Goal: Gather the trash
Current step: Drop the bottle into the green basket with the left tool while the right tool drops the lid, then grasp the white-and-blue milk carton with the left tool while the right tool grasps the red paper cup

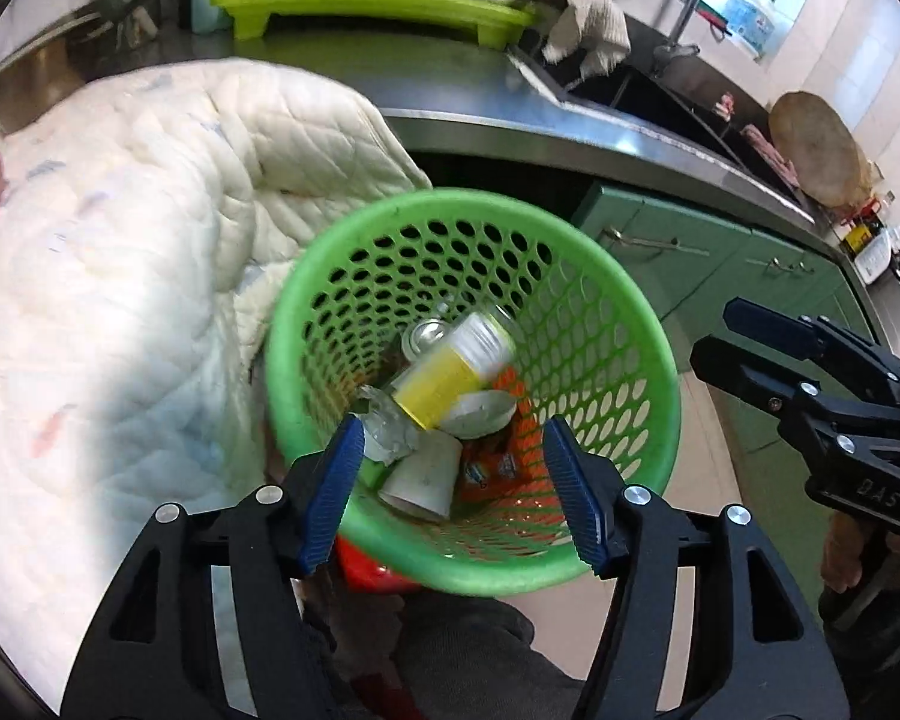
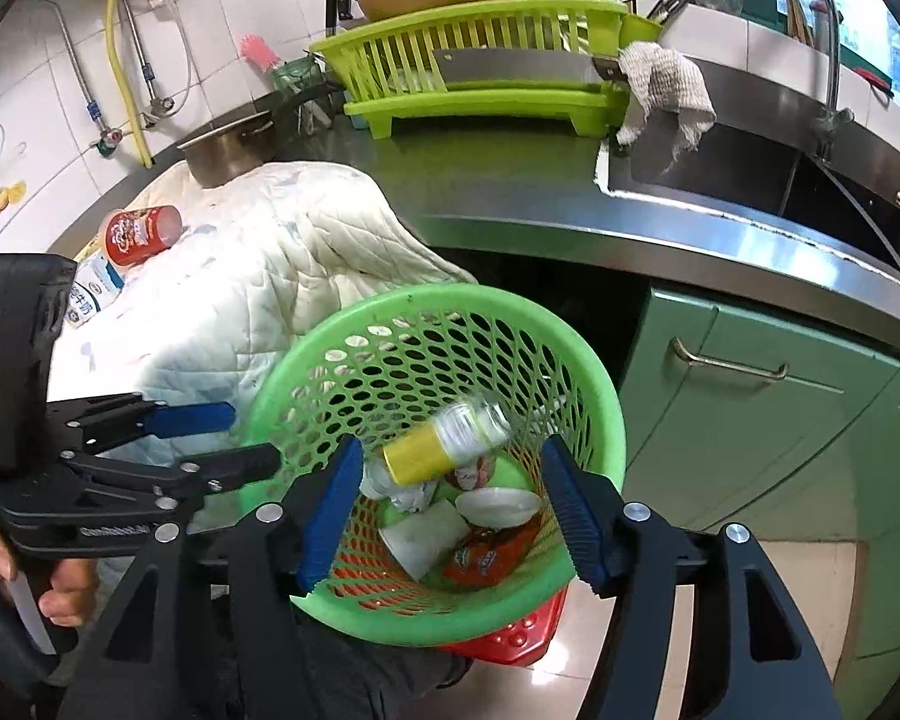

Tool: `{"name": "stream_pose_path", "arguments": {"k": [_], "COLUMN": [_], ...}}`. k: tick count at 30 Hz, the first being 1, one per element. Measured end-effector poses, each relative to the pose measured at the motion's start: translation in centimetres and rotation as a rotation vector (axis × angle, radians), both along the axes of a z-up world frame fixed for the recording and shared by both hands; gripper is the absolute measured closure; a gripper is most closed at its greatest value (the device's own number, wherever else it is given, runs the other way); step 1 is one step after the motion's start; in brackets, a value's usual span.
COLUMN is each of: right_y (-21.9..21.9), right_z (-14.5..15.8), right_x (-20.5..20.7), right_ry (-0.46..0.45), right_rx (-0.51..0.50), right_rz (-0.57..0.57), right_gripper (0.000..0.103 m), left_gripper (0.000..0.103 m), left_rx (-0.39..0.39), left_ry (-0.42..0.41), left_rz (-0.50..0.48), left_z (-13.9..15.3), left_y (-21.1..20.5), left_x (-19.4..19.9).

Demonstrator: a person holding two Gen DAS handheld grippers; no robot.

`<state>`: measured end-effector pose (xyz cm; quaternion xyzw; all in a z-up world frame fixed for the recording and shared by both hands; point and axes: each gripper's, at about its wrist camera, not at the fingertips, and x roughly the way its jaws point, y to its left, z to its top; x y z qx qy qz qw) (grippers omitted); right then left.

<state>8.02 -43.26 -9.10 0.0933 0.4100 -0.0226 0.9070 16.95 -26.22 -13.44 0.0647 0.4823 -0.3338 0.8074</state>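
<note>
Yellow-labelled bottle (image 2: 444,441) inside green basket (image 2: 306,372) | left gripper (image 1: 459,480) spread, empty | right gripper (image 2: 453,495) spread, empty

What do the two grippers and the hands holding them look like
Both the left gripper and the right gripper have matte black linkage frames with triangular cutouts and silver round pivot bolts. Their fingers carry ribbed blue pads. Faint embossed lettering marks the bodies. A bare hand grips one handle; no cables show.

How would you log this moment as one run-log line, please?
left gripper: open, empty | right gripper: open, empty | yellow-label bottle: in green basket | red can: on quilt
</note>
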Motion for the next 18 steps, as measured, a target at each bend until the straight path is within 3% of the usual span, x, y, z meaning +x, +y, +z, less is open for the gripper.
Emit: {"name": "stream_pose_path", "arguments": {"k": [9, 18], "right_y": [2.1, 6.2], "right_z": [1.8, 3.3], "right_x": [0.4, 2.3], "right_ry": [-0.032, -0.056], "right_rx": [-0.008, -0.003], "right_rz": [0.038, 0.137], "right_gripper": [0.037, 0.035], "left_gripper": [0.041, 0.041], "left_rx": [-0.009, 0.017], "left_ry": [-0.093, -0.214], "left_rz": [0.096, 0.267], "left_z": [3.8, 7.6], "left_y": [5.7, 15.5], "left_x": [-0.5, 0.6]}}
